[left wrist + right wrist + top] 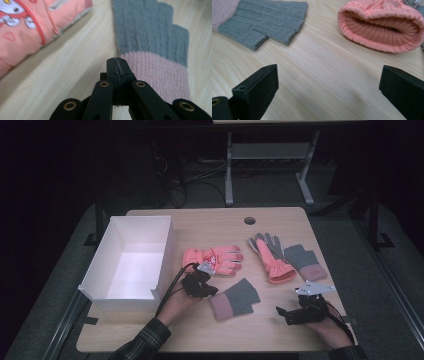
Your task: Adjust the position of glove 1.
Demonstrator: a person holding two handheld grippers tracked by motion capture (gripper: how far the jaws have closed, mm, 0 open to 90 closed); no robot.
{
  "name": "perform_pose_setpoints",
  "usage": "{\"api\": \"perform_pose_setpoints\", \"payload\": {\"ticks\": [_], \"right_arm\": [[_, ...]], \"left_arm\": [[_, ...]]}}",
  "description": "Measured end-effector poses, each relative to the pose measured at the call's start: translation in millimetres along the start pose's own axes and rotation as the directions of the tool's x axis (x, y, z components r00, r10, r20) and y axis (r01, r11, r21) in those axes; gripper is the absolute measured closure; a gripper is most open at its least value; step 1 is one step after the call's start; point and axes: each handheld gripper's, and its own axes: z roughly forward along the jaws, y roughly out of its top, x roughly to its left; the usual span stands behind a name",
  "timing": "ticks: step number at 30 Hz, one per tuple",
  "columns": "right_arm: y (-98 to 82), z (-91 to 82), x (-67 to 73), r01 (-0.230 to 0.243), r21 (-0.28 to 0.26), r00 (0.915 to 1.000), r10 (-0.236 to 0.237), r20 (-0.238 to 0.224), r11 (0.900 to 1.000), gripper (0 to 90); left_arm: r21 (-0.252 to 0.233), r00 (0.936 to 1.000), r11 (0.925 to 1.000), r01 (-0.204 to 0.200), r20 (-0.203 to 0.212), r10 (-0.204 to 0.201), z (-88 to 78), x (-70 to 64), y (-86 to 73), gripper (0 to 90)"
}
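Note:
A grey fingerless glove with a pink cuff [235, 298] lies flat at the table's front centre. My left gripper [213, 291] is shut, with its tips [117, 65] at the edge of that pink cuff [160, 75]; no fabric shows between the jaws. A pink printed glove [214, 259] lies just beyond it. My right gripper [283, 315] stands wide open [328, 72] over bare wood at the front right. It faces the open cuff of a pink and grey glove [384, 27] and the grey fingerless glove [264, 20]. A second grey fingerless glove [305, 262] lies at the right.
A white open box [162, 255] stands at the table's left side, its inside bare. The pink and grey glove [271, 256] lies right of centre. A cable hole [249, 220] sits near the far edge. Desk legs and cables lie on the dark floor beyond.

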Motion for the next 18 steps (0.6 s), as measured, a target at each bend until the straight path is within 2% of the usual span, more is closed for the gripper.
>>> {"api": "perform_pose_setpoints", "payload": {"ticks": [1,2,3,5,10,18], "right_arm": [[0.1,-0.3,0.3,-0.001,-0.001,1.0,0.001,0.0,1.0,2.1],[0.1,-0.3,0.5,0.001,0.0,1.0,-0.001,0.0,1.0,2.1],[0.2,-0.2,0.8,0.0,0.001,1.0,0.0,-0.002,1.0,2.1],[0.4,0.2,0.9,0.003,0.002,1.0,-0.003,-0.001,1.0,2.1],[-0.1,0.2,0.4,0.003,0.005,1.0,-0.003,0.0,1.0,2.1],[0.4,0.0,0.6,0.003,0.002,1.0,-0.003,-0.001,1.0,2.1]], "left_arm": [[-0.007,0.9999,0.9999,0.013,0.003,-0.013,0.9,-2.2,-0.6,89.8],[0.006,1.0,1.0,-0.008,0.007,0.007,0.2,-2.5,-1.3,89.8],[0.0,0.9999,1.0,-0.001,0.012,0.001,0.3,-4.8,-1.9,89.7],[0.005,0.9994,0.9997,-0.022,0.028,0.022,-0.3,-7.3,-2.7,89.7],[0.011,0.997,0.9992,-0.039,0.067,0.038,3.7,-15.1,-2.5,89.7],[0.026,0.9865,0.9953,-0.094,0.137,0.089,9.4,-32.7,-1.2,89.7]]}}
